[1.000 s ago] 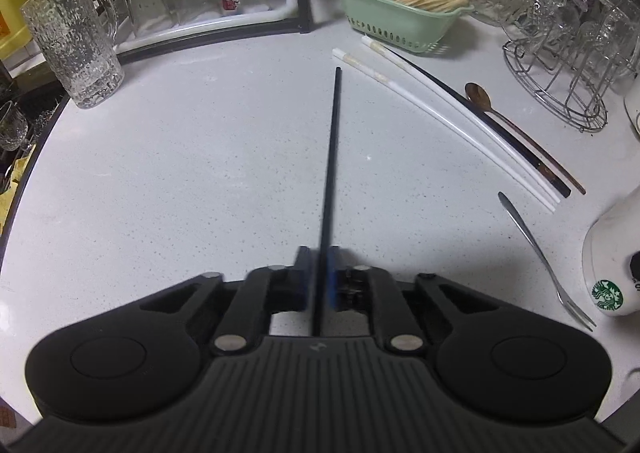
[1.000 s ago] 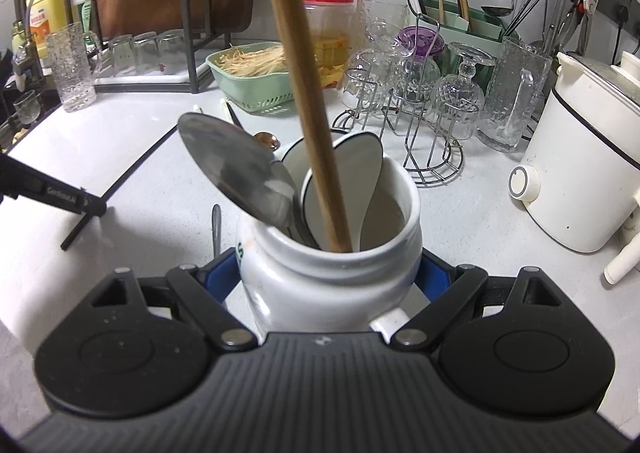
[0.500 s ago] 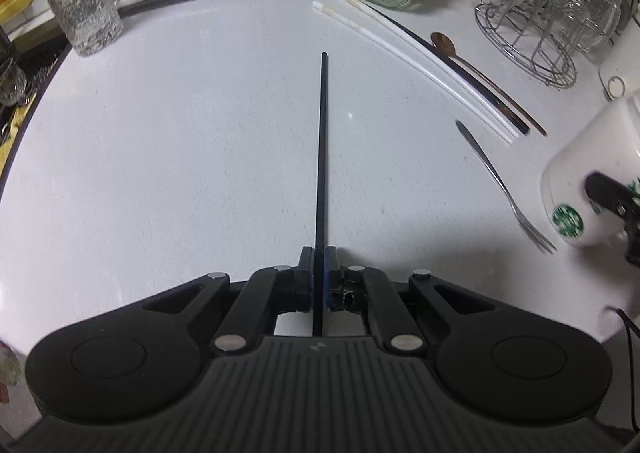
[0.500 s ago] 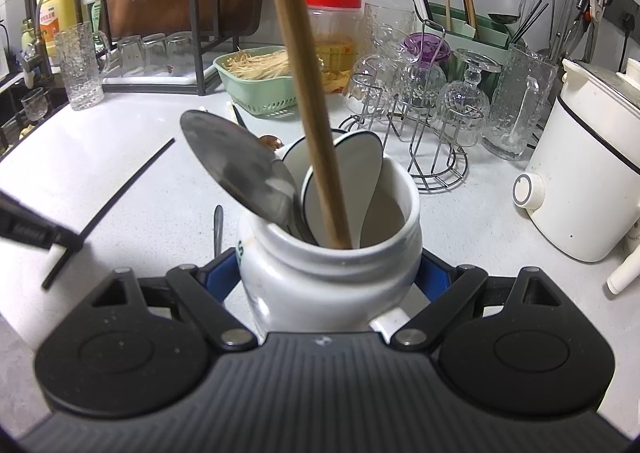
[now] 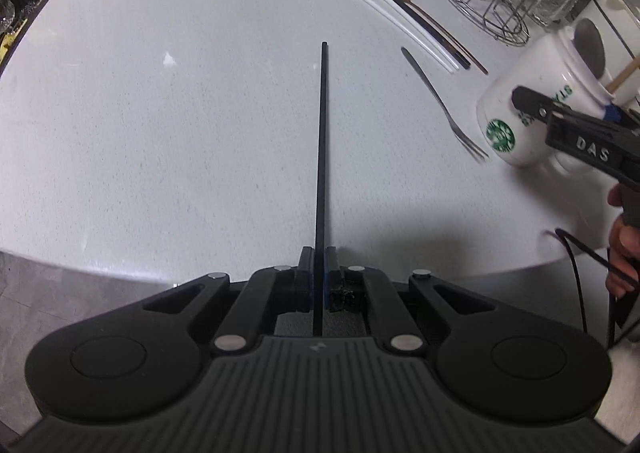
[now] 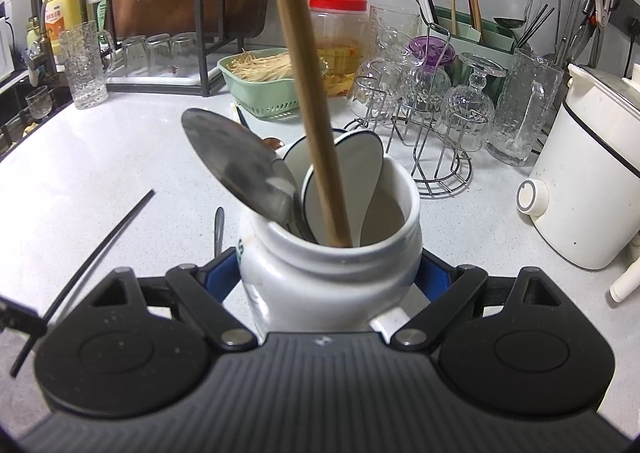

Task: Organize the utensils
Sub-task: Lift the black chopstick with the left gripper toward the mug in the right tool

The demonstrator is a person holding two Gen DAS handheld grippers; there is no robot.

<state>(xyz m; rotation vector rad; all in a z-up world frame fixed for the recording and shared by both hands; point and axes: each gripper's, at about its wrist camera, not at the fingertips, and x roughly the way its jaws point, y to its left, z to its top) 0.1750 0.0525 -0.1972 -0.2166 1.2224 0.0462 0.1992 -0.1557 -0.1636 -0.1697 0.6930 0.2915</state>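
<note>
White worktop (image 5: 180,125) carries loose cutlery while the left tool (image 5: 319,273), clamped on a black chopstick (image 5: 322,141), nears the mug (image 6: 332,273) gripped by the right tool (image 6: 330,273); next, tip it in.

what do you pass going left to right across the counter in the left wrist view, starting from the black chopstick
black chopstick held in the left gripper → fork → white mug clamped by the right gripper
</note>
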